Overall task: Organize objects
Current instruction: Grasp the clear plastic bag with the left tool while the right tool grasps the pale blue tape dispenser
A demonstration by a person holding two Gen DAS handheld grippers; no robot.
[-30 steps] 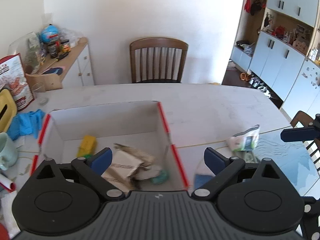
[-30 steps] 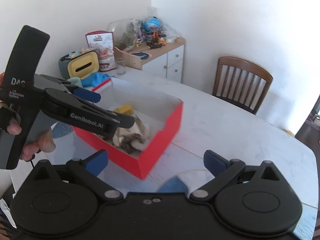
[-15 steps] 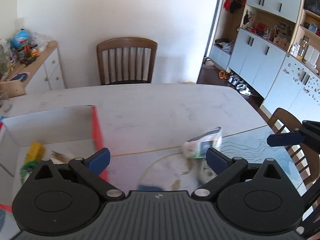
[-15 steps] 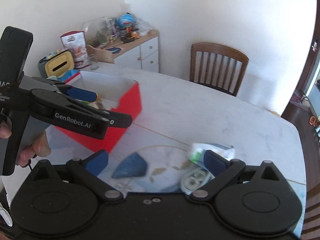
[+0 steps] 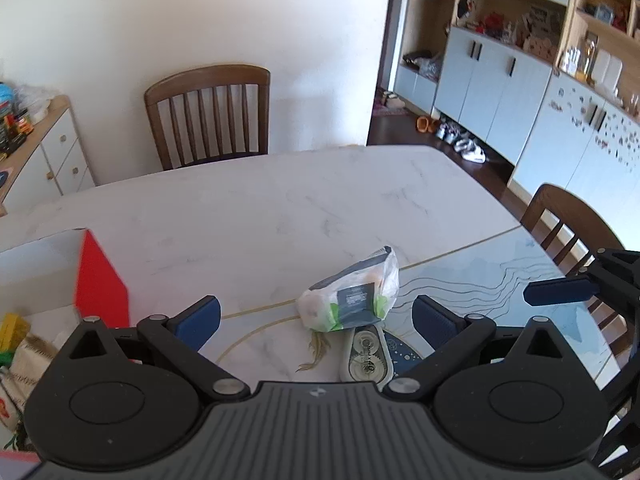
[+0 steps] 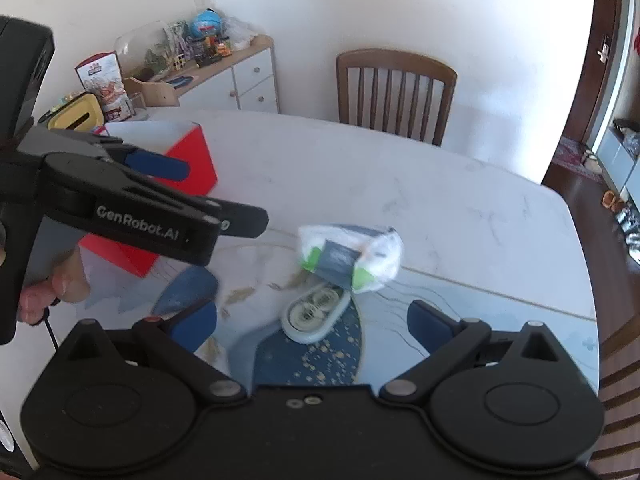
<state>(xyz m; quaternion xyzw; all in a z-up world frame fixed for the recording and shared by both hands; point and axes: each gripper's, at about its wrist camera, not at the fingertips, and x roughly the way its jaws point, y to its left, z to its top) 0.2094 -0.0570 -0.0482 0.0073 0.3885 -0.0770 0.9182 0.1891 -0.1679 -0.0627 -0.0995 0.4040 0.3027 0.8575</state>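
Observation:
A clear plastic packet with green and dark labels lies on the white marble table. It rests against a grey correction-tape dispenser. My left gripper hovers open just before them, holding nothing. My right gripper is open too, above the dispenser and short of the packet. A flat blue piece lies to the left. The red cardboard box stands at the left with a yellow item and crumpled paper inside. A hand holds the left gripper over the box's near corner.
A wooden chair stands at the far side of the table and another at its right end. A cluttered sideboard runs along the left wall, pale blue cabinets along the right. The table's rounded right edge is close.
Both views have swung right, away from the red box and onto the packet and dispenser. The box now sits at the left edge. Both grippers stayed open.

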